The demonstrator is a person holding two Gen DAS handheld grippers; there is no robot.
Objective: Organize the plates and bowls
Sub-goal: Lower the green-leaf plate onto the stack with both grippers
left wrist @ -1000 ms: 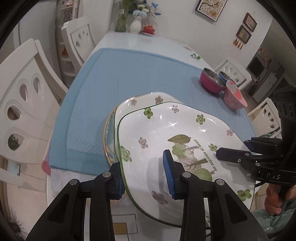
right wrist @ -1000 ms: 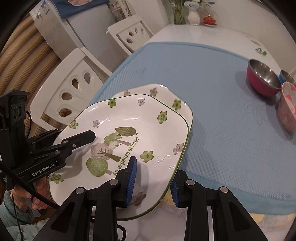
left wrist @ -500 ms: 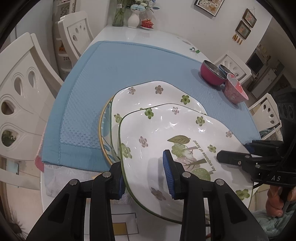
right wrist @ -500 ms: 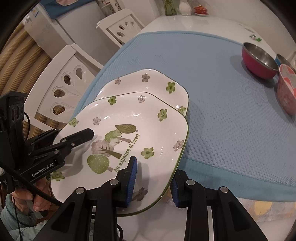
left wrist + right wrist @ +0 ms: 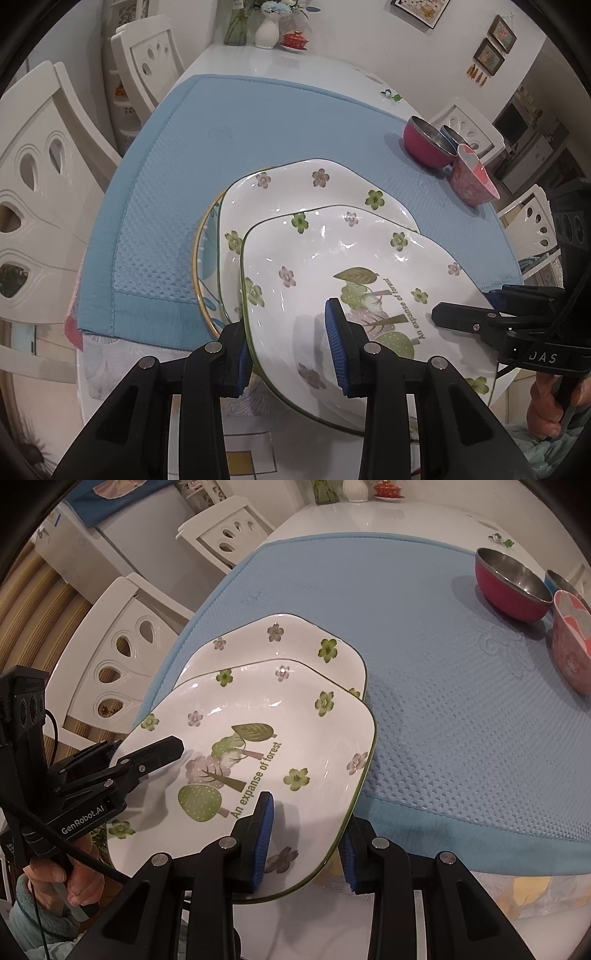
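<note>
The forest-print plate (image 5: 343, 258), a square white ceramic dish with rounded corners and a thin green rim, hangs between both tools, pinched at opposite edges. The left gripper (image 5: 291, 350) clamps its left rim, one blue pad on the glazed upper face and the other under the lip. The right gripper (image 5: 304, 843) does the same on the opposite edge, its jaws narrow around the rim. Straight ahead of both grippers, partly under the far edge of the held plate, a matching floral plate (image 5: 317, 184) lies on the blue mat (image 5: 236, 122), itself on top of a gold-rimmed plate (image 5: 201, 254) whose edge peeks out just beyond the left gripper's outer finger. Whether the held plate already touches the one beneath cannot be told.

The plate is likely rigid, fairly heavy for its thinness and brittle, and its glossy glaze probably offers the pads little friction. The raised rim is the sensible hold: the lip gives each lower pad something to hook, and two opposite grips keep the plate from tipping. It wants a level, gentle descent, because ceramic chips easily against ceramic.

Further ahead and to the right stand a red steel-lined bowl (image 5: 511, 587), a blue bowl (image 5: 563, 579) behind it and a pink patterned bowl (image 5: 574, 642).
</note>
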